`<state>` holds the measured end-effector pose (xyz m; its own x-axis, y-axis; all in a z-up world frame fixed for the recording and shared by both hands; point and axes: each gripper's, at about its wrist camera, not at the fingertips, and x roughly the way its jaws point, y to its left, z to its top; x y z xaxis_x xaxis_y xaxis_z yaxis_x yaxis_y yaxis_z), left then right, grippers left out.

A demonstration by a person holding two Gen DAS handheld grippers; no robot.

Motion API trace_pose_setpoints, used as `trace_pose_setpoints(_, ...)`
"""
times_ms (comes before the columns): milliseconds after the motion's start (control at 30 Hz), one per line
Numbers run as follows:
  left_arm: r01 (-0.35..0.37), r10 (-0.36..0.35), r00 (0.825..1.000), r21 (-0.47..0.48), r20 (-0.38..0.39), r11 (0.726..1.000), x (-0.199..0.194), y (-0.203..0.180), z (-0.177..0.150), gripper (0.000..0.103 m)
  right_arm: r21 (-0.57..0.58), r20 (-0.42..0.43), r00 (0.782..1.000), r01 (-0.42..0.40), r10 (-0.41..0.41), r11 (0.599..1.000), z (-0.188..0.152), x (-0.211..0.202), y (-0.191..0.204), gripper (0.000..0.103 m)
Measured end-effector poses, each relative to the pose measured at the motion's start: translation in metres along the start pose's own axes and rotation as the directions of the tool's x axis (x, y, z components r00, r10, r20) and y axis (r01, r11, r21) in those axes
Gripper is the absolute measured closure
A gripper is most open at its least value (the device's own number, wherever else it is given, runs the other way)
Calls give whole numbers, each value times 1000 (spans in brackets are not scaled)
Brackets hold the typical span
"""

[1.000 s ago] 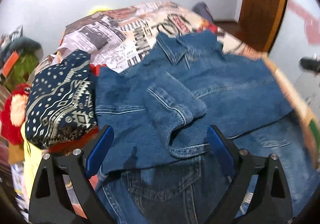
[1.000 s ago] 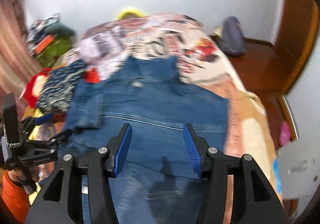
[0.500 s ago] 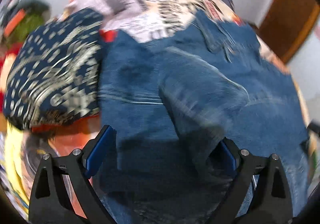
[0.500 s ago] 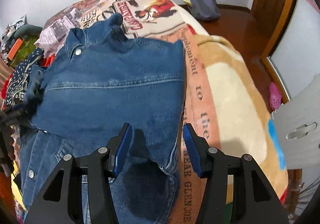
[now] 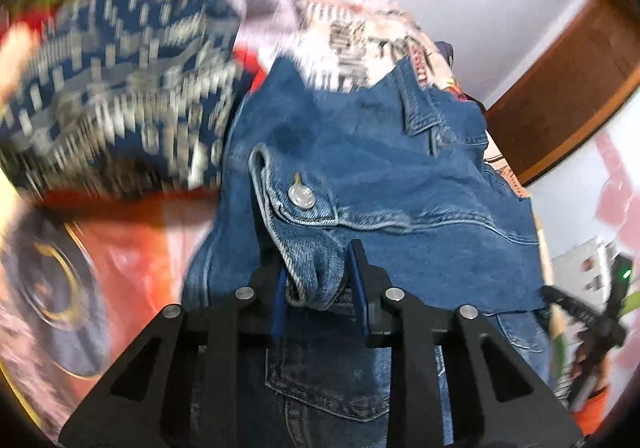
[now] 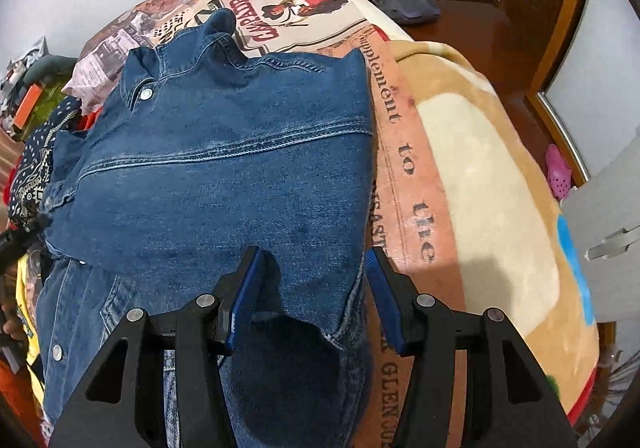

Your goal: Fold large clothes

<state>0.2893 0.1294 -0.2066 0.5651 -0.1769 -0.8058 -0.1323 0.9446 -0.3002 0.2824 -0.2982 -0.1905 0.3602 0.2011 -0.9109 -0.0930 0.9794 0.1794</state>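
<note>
Jaws of our left gripper (image 5: 320,280), just closing, pinch the blue denim jacket's (image 5: 380,175) buttoned cuff (image 5: 304,215); our right gripper (image 6: 312,288), at six o'clock, straddles its hem, fingers spread.

I see a bed with a printed blanket (image 6: 472,151); a denim jacket (image 6: 224,167) lies on it under my right fingers, a patterned navy garment (image 5: 116,95) beyond-left of my left fingers.

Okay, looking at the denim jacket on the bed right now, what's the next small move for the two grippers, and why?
Probably shut the right gripper on the denim jacket edge lying between its open jaws. The left gripper has just been closing and already pinches the buttoned cuff, so gripping both sides would likely let the fold lift evenly.
</note>
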Motion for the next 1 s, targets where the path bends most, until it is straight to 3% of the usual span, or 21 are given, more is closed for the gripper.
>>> trace_pose_setpoints(67,-33,30,998,55,53,998,-14,-12,7,77,0,13,1000,17,-17,1000,1,-7,-3,54)
trace_pose_setpoints(167,-22,9,990,90,138,996,-41,-25,16,77,21,32,999,16,-17,1000,3,-15,-9,54)
trace_pose_setpoints(267,-85,63,981,118,181,989,-49,-28,19,77,29,24,1000,14,-14,999,1,-14,-11,54)
trace_pose_setpoints(333,-140,119,980,127,162,982,-37,-21,16,76,26,0,1000,22,-22,999,-1,-7,-8,54)
trace_pose_setpoints(400,-159,148,985,121,91,980,-16,-9,10,74,14,-29,999,21,-21,1000,-5,0,-4,54)
trace_pose_setpoints(533,-224,232,972,160,-34,961,24,7,-12,55,-14,-49,998,35,-36,999,-13,11,1,54)
trace_pose_setpoints(633,-227,233,972,152,-16,962,19,13,-17,41,-14,-55,998,31,-31,999,-12,11,0,54)
trace_pose_setpoints(833,-219,217,976,190,34,957,-11,13,8,40,-21,-29,999,14,-15,1000,5,0,-2,54)
trace_pose_setpoints(1000,-175,163,984,199,78,964,-22,9,40,39,-36,27,1000,4,-3,999,27,-8,4,54)
